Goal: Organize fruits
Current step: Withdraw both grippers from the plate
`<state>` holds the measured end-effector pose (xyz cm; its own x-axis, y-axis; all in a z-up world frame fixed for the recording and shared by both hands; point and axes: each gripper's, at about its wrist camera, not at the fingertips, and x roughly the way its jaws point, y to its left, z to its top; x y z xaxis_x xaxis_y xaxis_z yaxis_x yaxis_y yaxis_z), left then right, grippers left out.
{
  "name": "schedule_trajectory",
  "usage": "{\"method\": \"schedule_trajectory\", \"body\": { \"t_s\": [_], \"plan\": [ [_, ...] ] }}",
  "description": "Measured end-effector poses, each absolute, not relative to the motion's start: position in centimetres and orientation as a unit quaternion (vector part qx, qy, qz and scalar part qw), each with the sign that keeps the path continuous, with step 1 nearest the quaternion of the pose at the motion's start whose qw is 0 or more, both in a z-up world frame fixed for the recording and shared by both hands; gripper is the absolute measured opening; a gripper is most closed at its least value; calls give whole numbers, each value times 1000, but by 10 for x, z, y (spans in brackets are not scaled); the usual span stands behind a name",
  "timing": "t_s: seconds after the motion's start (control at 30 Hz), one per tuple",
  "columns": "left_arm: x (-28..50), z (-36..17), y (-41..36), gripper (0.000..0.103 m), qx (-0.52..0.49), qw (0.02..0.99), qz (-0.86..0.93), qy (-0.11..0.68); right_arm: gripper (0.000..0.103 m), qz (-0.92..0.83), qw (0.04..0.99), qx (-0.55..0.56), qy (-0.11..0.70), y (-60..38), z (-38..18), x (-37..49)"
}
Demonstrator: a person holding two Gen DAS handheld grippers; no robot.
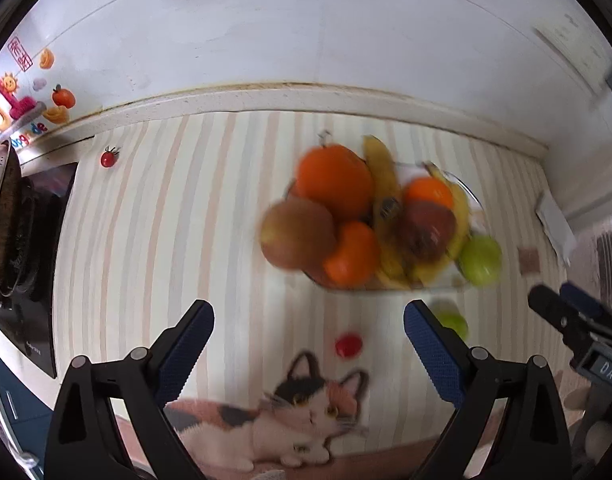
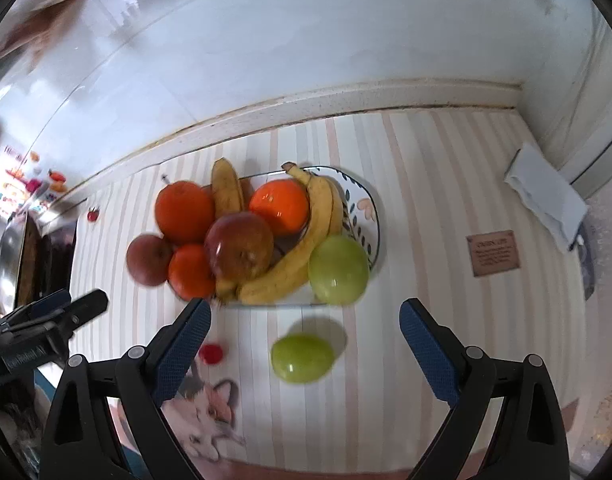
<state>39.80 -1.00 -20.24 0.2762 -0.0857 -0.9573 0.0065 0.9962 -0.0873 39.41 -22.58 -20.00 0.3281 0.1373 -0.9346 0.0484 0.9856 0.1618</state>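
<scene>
A countertop point(image 2: 425, 184) covered with a pale striped mat was seen, a calico cat point(image 1: 306, 412) printed at its near edge, with a white tiled wall point(image 2: 306, 40) rising behind a stained backsplash strip. At the far left a black stove point(image 1: 30, 248) was placed, with fruit stickers point(image 1: 58, 100) on the wall above it (the left view was blurred). A folded white cloth point(image 2: 545, 196) and a small brown card point(image 2: 493, 253) were laid towards the right corner.

A patterned plate point(image 2: 363, 196) was piled with oranges point(image 2: 184, 210), a red apple point(image 2: 240, 246), a bunch of bananas point(image 2: 306, 248) and a green apple point(image 2: 338, 270) perched at its right rim; a second red apple point(image 2: 149, 260) was pressed against the left side. On the mat just in front of the plate, a loose green apple point(image 2: 302, 357) and a small red cherry tomato point(image 2: 211, 353) were left lying apart.

The left gripper point(image 1: 309, 330) and right gripper point(image 2: 305, 330) were both pointed steeply down over the mat, side by side, each visible in the other's view. Their blue-padded fingers point(image 2: 425, 348) were spread wide, with nothing grasped between them.
</scene>
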Motion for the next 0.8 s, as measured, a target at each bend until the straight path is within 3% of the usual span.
{"method": "schedule_trajectory", "body": {
  "t_s": [0.8],
  "plan": [
    [295,-96,-44,97,-20,857,-51,513,97,34,879,37,474,-228,-57,274]
  ]
}}
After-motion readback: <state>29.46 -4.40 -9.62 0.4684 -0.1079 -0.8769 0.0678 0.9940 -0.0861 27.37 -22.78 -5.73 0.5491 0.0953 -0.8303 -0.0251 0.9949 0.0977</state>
